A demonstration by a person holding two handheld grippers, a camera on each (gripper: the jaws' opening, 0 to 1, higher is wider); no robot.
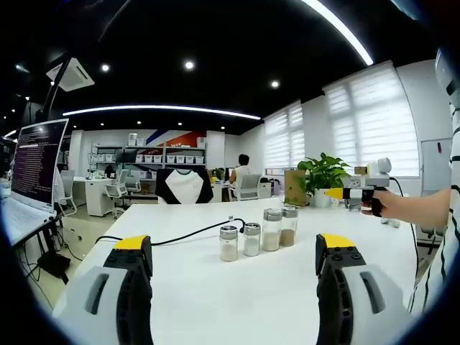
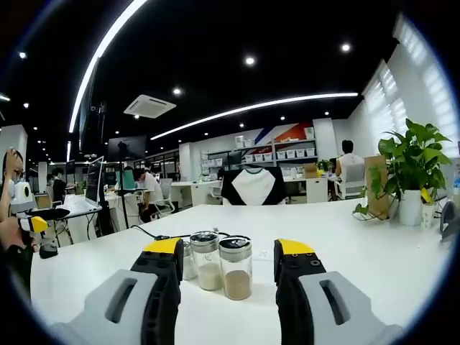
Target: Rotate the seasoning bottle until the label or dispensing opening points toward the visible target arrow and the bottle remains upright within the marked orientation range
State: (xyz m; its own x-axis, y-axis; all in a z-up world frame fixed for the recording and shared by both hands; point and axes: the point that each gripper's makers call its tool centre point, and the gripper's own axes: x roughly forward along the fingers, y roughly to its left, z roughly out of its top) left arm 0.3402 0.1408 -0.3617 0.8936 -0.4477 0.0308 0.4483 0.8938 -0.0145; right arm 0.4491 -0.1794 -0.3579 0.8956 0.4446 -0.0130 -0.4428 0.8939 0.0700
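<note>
Both my right gripper (image 2: 225,255) and left gripper (image 1: 233,251) jaws gape empty; square the right around the nearest seasoning bottle (image 2: 236,267), gripping low to keep it upright.

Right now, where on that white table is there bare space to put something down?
The white table is bare in front of the four glass seasoning bottles, and between them and the potted green plant. It is crowded at the bottles, where the right gripper brackets them, and along the black cable.
</note>
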